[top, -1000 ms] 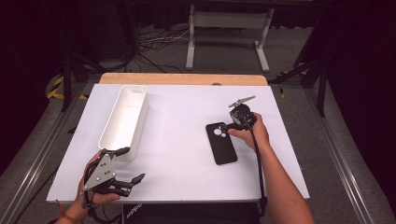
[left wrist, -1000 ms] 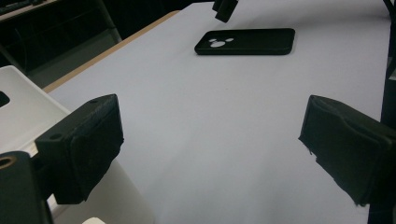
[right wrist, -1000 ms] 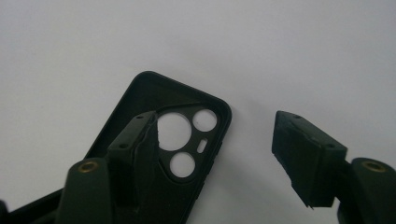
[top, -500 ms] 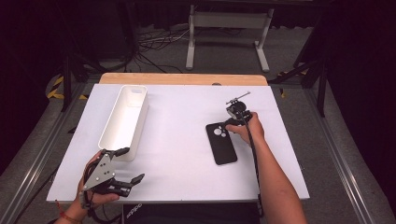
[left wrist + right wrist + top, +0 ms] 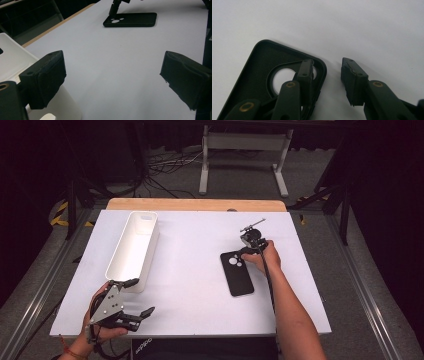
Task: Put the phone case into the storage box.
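The right hand-held gripper (image 5: 248,248) has come down at the top corner of the black phone case (image 5: 237,273), which lies flat on the white worktop (image 5: 195,240), right of centre. Its jaws have just been closing, and the case's side wall now stands between them. The right gripper view shows what the high view cannot: one finger (image 5: 305,75) sits inside the case by the camera hole, the other finger (image 5: 353,77) outside the rim with a gap left, so the pinch is not yet made. A lift looks likely next. The left hand-held gripper (image 5: 131,299) rests spread and empty at the near-left edge, beside the white bin (image 5: 132,250). Its view shows the case from the side, with one of the right gripper's fingers planted at its hole end.
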{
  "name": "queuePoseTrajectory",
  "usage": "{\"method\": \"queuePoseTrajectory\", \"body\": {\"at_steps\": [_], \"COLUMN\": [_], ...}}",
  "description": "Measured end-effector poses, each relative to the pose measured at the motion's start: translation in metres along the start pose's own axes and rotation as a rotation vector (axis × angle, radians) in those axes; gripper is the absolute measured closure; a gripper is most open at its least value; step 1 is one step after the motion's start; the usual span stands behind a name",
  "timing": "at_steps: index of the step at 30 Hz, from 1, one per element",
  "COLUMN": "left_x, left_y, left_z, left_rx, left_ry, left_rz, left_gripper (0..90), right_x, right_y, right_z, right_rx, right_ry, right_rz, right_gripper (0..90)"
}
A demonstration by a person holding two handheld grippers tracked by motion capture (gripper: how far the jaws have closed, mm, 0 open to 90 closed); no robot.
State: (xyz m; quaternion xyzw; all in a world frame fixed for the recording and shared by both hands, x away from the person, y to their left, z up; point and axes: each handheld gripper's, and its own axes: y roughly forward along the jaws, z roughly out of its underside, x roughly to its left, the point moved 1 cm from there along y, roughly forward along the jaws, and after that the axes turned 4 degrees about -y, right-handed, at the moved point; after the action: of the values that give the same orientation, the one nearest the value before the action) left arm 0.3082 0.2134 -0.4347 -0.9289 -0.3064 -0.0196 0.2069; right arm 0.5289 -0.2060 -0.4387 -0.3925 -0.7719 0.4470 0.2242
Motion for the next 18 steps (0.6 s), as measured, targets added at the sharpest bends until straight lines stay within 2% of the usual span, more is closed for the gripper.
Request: {"method": "queuePoseTrajectory", "body": {"at_steps": [4,10,18], "left_x": [0.0001,-0.0001,-0.0003], "left_y": [0.0000,0.0007,0.0003], "left_z": [0.0003,0.0007,0.0008], "left_rx": [0.002,0.006,0.014], "left_ry": [-0.001,-0.007,0.003], "left_rz": [0.003,0.009,0.008], "left_gripper": [6.7,6.7,6.7], "right_x": [0.0025,0.0077,0.0083], "right_y": [0.0003,0.0008,0.0006], "right_z": [-0.0008,-0.0011,0.0009], "right_rx": [0.011,0.012,-0.002], "right_ry": [-0.020,-0.026,0.020], "right_rz": [0.024,0.039,0.045], "right_gripper": [68.5,78.3,79.7]}}
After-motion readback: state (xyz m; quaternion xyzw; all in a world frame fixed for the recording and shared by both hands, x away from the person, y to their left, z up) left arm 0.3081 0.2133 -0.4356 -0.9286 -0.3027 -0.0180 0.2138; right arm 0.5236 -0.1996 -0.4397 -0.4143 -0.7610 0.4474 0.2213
